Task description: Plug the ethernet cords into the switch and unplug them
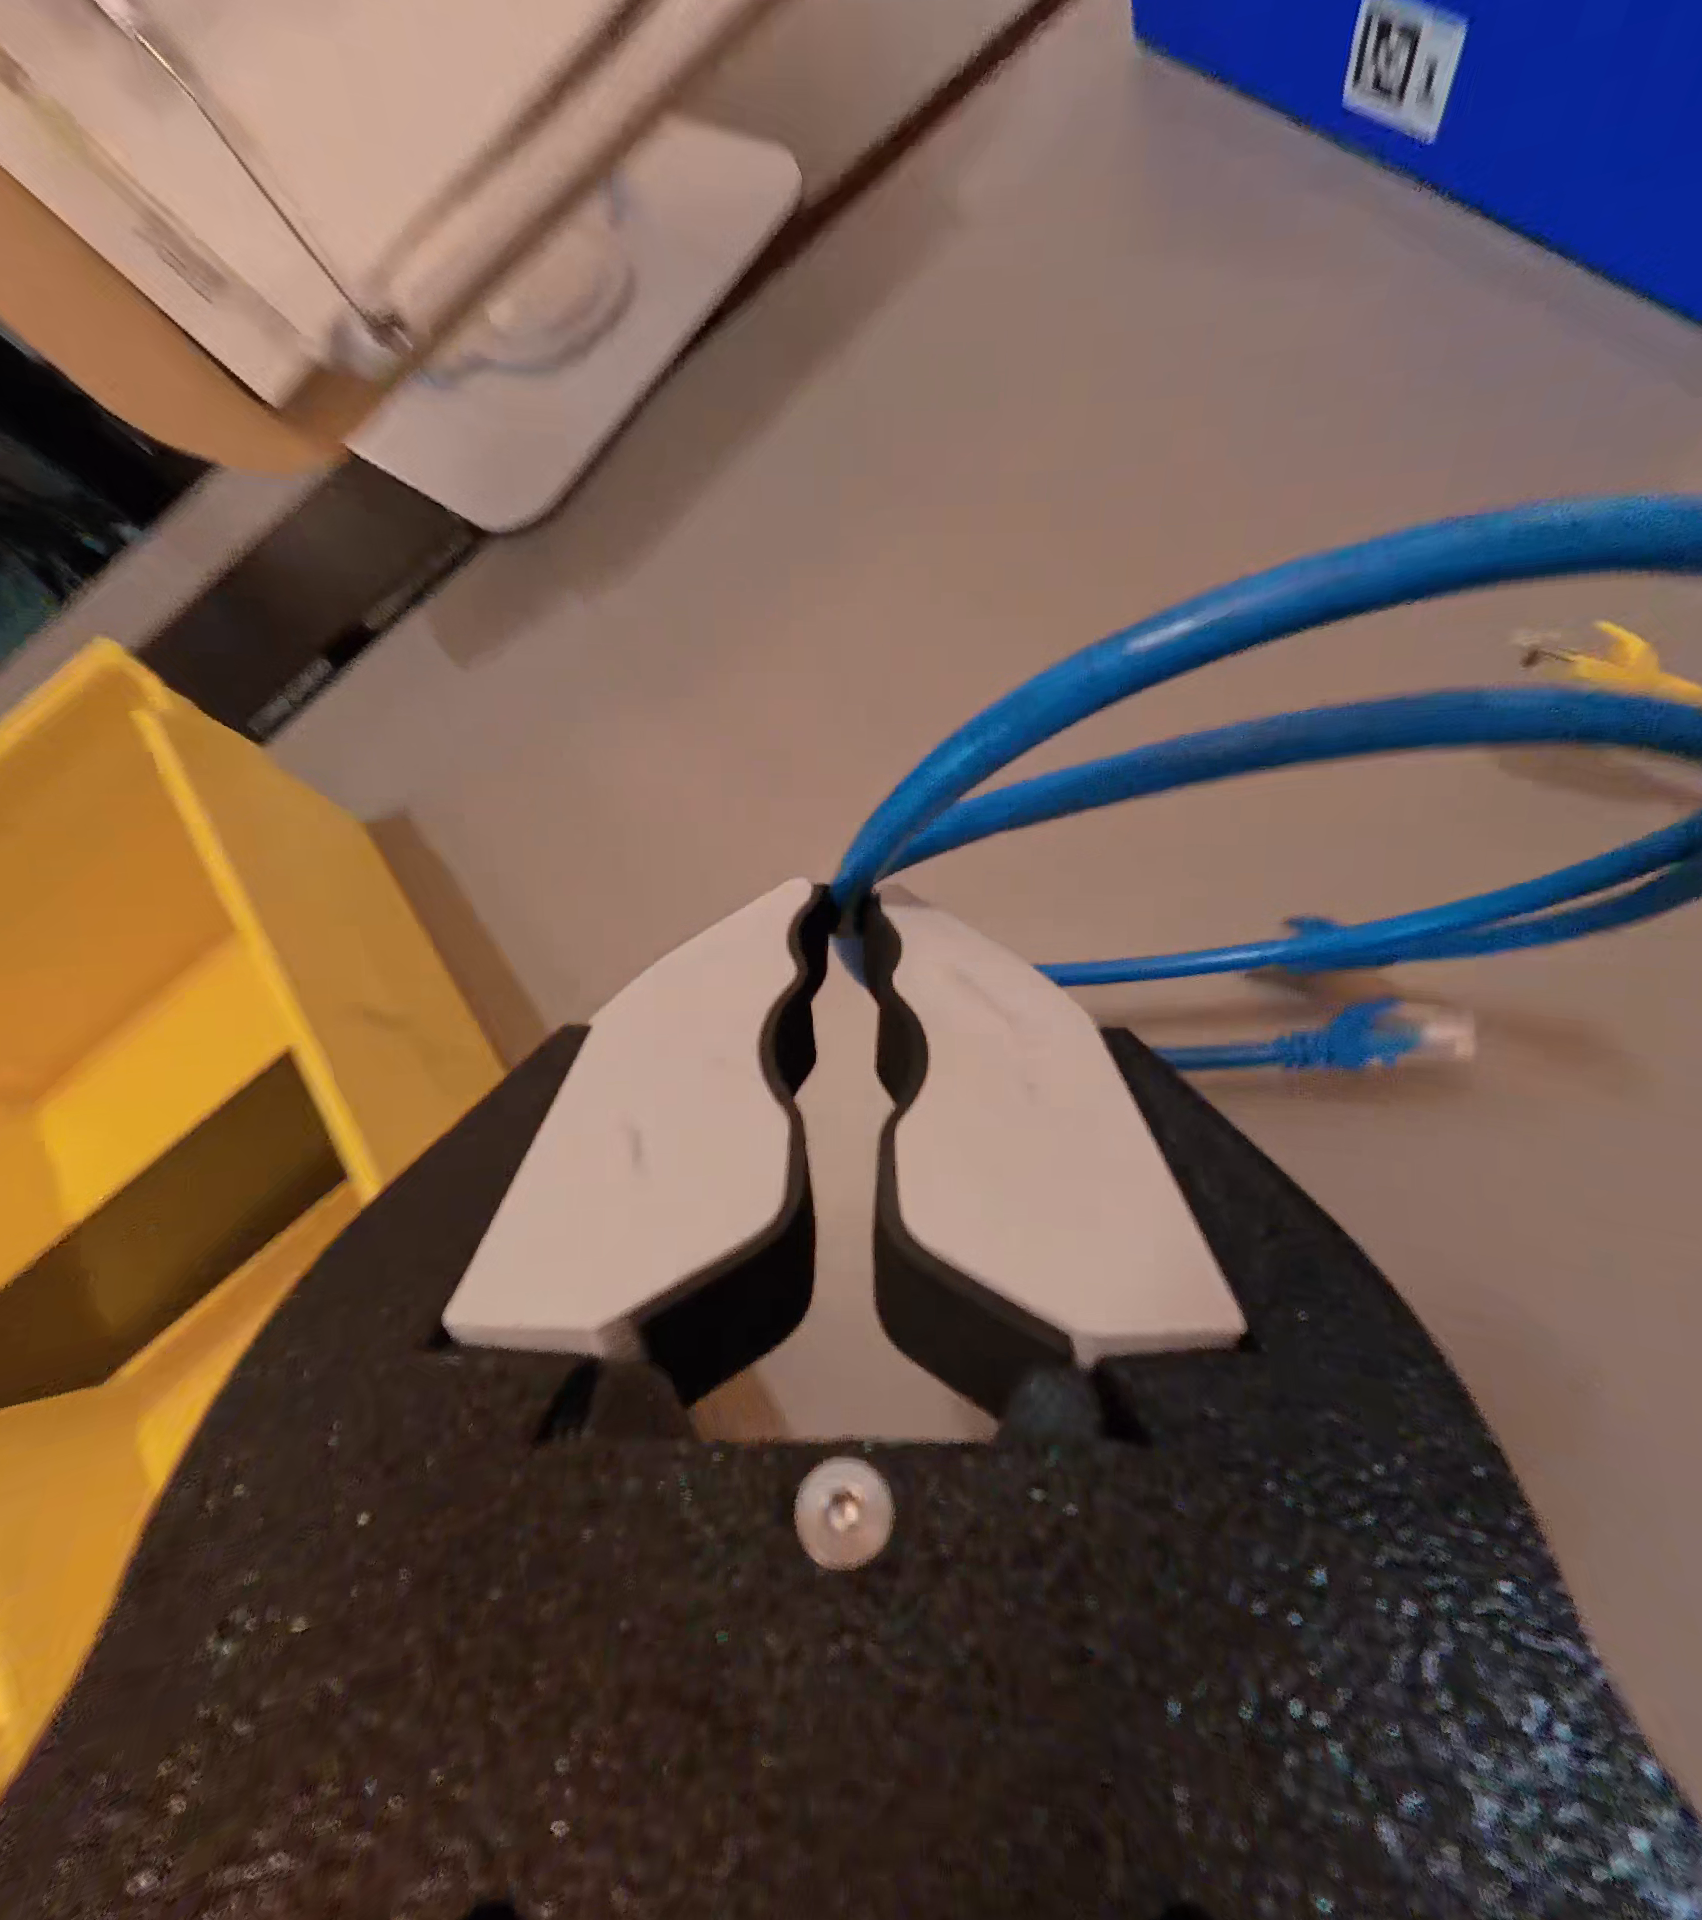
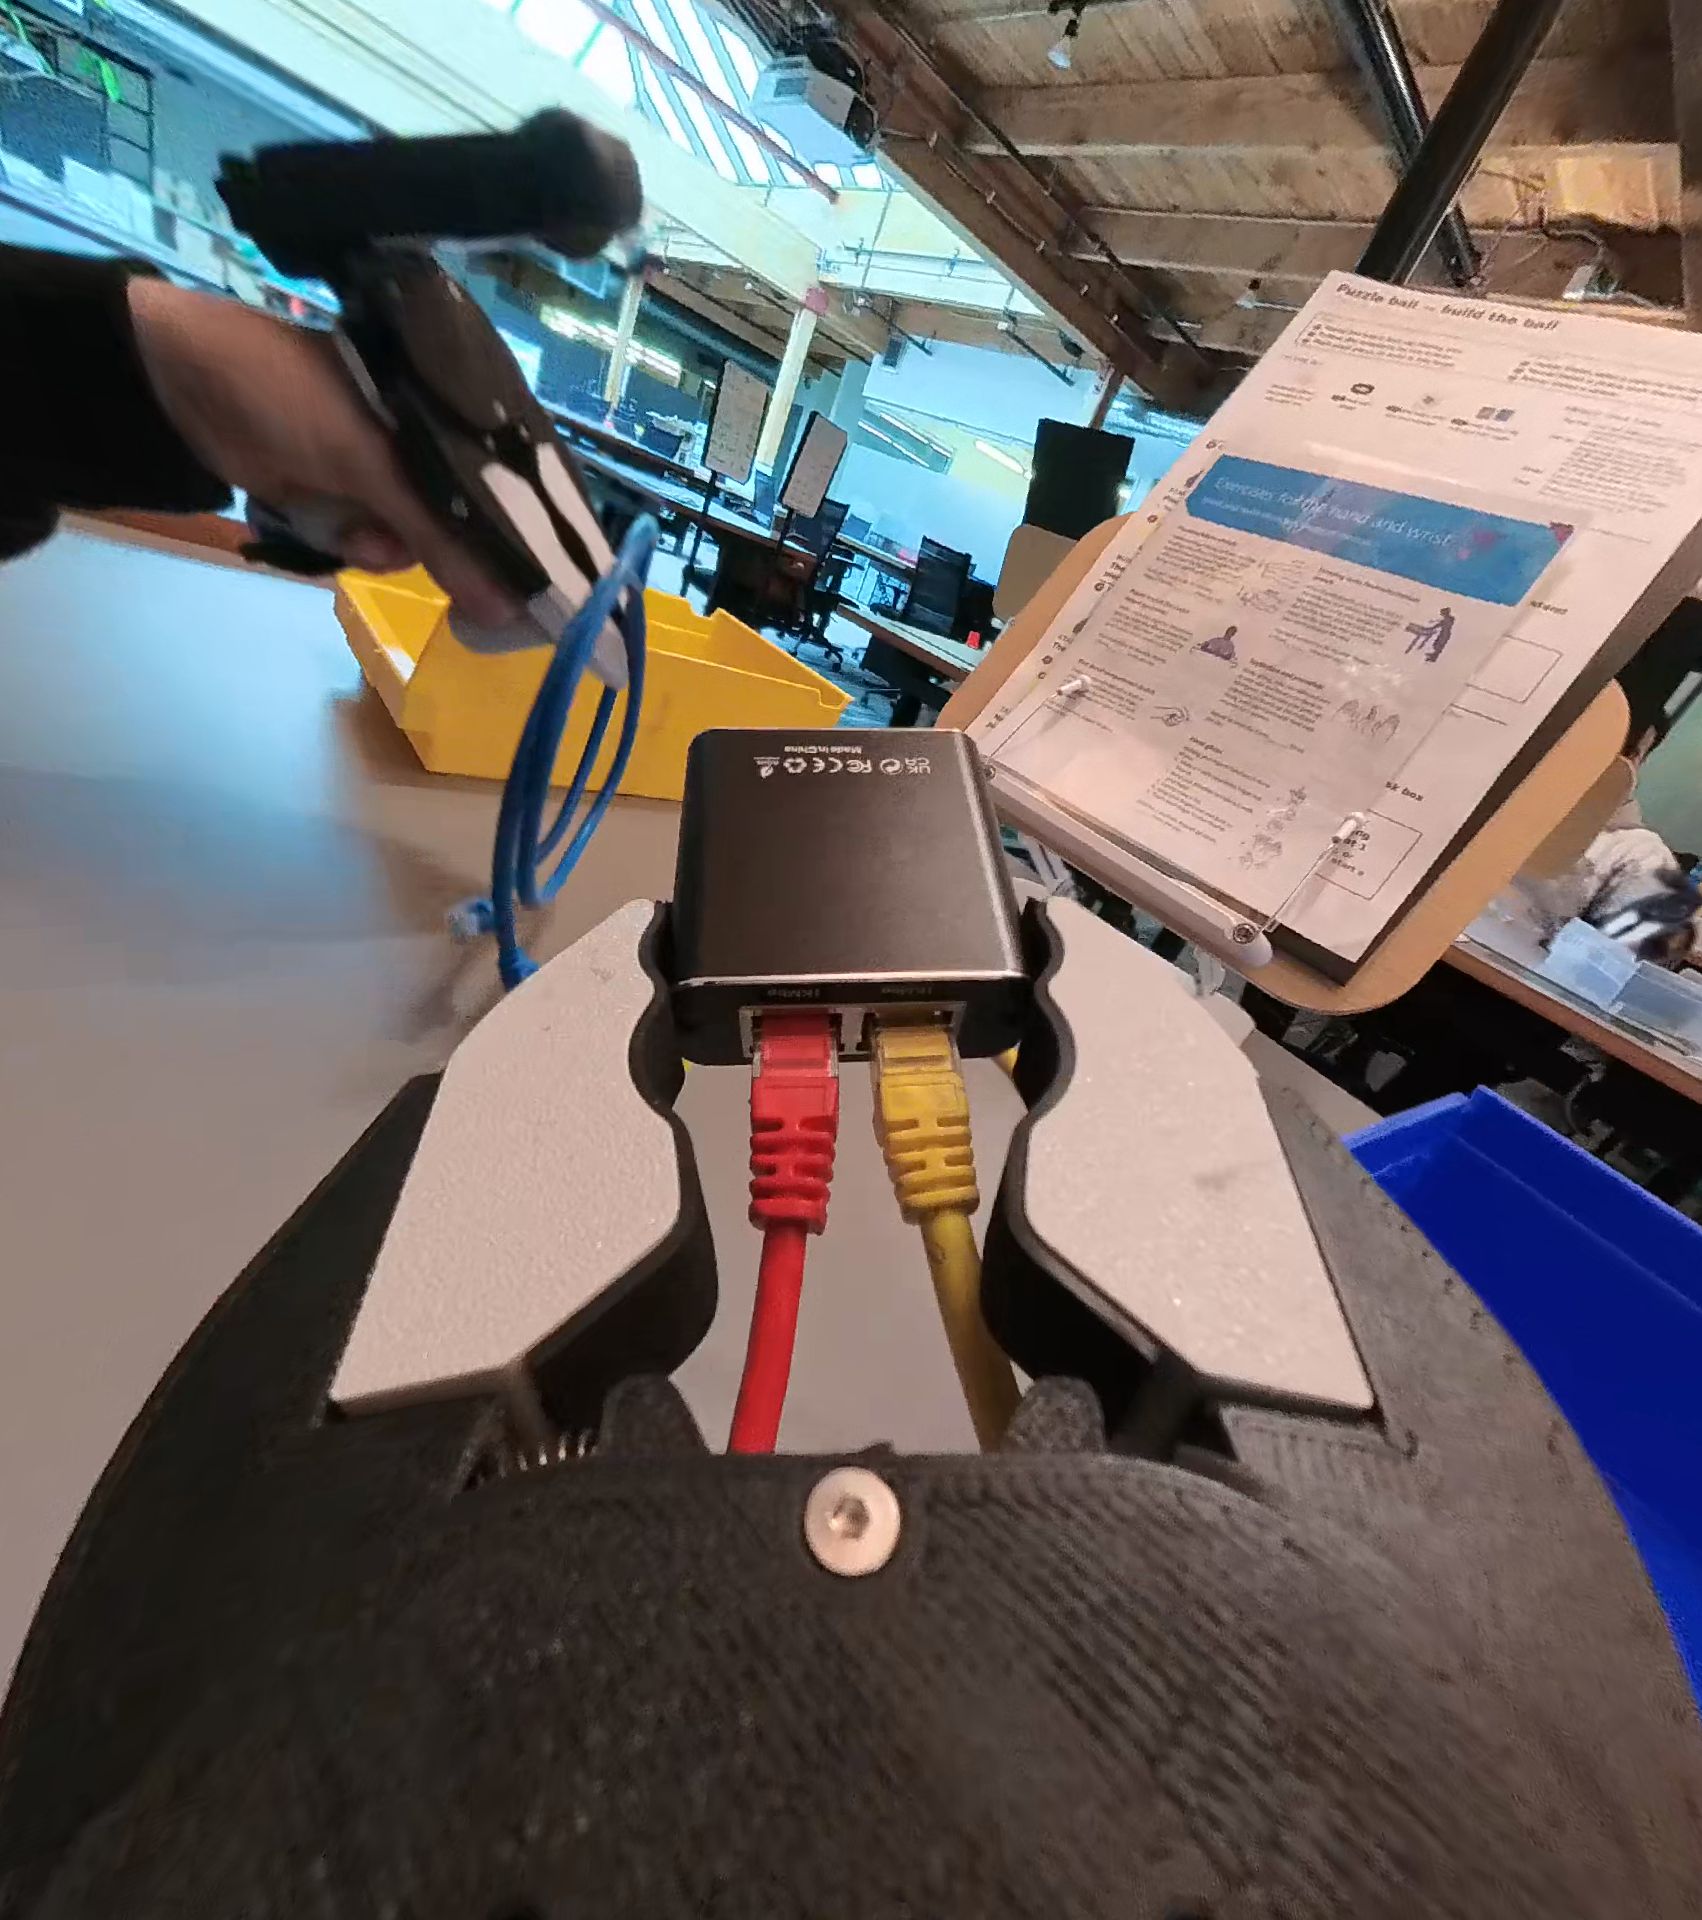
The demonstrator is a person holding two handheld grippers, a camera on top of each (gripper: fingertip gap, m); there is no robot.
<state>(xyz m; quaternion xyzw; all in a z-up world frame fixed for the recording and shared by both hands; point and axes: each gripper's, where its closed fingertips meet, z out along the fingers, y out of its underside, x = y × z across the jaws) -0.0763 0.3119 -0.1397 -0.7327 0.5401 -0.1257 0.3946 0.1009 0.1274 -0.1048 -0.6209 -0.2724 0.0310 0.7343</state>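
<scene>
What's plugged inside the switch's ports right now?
The switch, clamped in the right gripper, has a red cord in its left port and a yellow cord in its right. Ports on other faces are hidden. The blue cord hangs from the left gripper.

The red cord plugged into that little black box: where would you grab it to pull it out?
Grip the red cord by its ribbed plug boot, just behind the black box, not the thin cable. Come from the near side, straight along the cable. The right gripper already clamps the box's sides, and the yellow cord sits close alongside, so room is tight.
</scene>
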